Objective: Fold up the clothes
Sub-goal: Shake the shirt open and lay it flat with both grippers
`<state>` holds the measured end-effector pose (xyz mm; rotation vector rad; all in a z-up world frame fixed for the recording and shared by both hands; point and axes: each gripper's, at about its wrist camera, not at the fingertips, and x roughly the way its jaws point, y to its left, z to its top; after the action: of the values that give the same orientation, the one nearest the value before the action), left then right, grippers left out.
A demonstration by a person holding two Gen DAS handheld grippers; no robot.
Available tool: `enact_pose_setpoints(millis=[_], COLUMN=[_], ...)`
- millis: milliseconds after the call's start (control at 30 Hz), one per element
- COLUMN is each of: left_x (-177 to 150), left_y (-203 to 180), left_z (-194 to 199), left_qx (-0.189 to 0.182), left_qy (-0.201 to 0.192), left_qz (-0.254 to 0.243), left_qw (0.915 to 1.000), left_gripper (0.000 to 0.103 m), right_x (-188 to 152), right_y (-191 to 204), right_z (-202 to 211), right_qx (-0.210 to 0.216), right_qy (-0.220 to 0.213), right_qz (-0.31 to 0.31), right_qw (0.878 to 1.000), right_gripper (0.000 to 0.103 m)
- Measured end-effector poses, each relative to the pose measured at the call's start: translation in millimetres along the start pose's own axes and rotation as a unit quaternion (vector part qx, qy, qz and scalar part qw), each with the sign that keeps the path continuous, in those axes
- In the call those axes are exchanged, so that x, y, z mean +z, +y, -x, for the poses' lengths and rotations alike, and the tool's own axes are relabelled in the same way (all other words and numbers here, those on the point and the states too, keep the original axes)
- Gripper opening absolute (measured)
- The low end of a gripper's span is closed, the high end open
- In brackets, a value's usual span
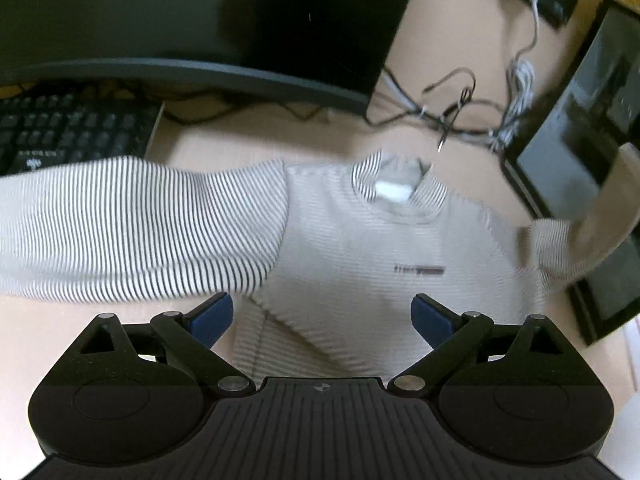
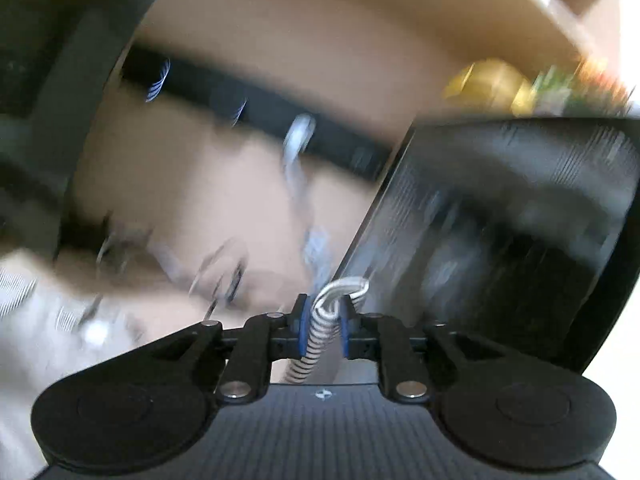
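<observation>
A cream sweater (image 1: 360, 256) with thin dark stripes lies flat on the light wooden desk, collar away from me. Its left sleeve (image 1: 132, 232) stretches out to the left. My left gripper (image 1: 322, 318) is open and empty, just above the sweater's lower body. In the right wrist view, which is blurred, my right gripper (image 2: 324, 328) is shut on a fold of the striped sleeve cuff (image 2: 320, 332) and holds it up off the desk. The far end of the right sleeve (image 1: 556, 252) shows lifted at the right edge of the left wrist view.
A black keyboard (image 1: 68, 128) sits at the back left under a dark monitor (image 1: 200, 20). Tangled cables (image 1: 472, 116) lie behind the collar. A black tilted screen (image 1: 580, 128) stands at the right, also in the right wrist view (image 2: 500, 220). Bare desk (image 1: 48, 344) lies near left.
</observation>
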<state>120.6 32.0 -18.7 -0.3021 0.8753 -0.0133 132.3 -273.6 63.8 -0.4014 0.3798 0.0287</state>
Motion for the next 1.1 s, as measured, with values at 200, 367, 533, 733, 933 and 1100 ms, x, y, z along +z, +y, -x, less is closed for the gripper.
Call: enact_pose_setpoints(millis=[200, 367, 533, 733, 933, 1100], left_x=[-6, 2, 19, 52, 35, -1], left_y=[2, 2, -6, -7, -16, -23], left_z=[-17, -30, -46, -68, -48, 2], left_qx=[0.036, 0.060, 0.069, 0.077, 0.082, 0.039], left_qy=[0.008, 0.020, 0.009, -0.009, -0.004, -0.022], left_qz=[-0.001, -0.004, -0.045, -0.064, -0.063, -0.054], left_qw=[0.9993, 0.9980, 0.9966, 0.9950, 0.9946, 0.9975], left_gripper=[0.098, 0.080, 0.060, 0.047, 0.060, 0.088], right_x=[-58, -79, -76, -55, -51, -59], right_y=[37, 55, 63, 62, 65, 73], right_z=[-39, -76, -104, -141, -145, -92], right_qx=[0.126, 0.174, 0.191, 0.195, 0.183, 0.188], right_qy=[0.128, 0.196, 0.205, 0.197, 0.201, 0.185], right_qz=[-0.069, -0.134, -0.155, -0.135, -0.113, -0.122], right_qw=[0.981, 0.956, 0.947, 0.951, 0.956, 0.957], right_gripper=[0.056, 0.065, 0.034, 0.030, 0.037, 0.083])
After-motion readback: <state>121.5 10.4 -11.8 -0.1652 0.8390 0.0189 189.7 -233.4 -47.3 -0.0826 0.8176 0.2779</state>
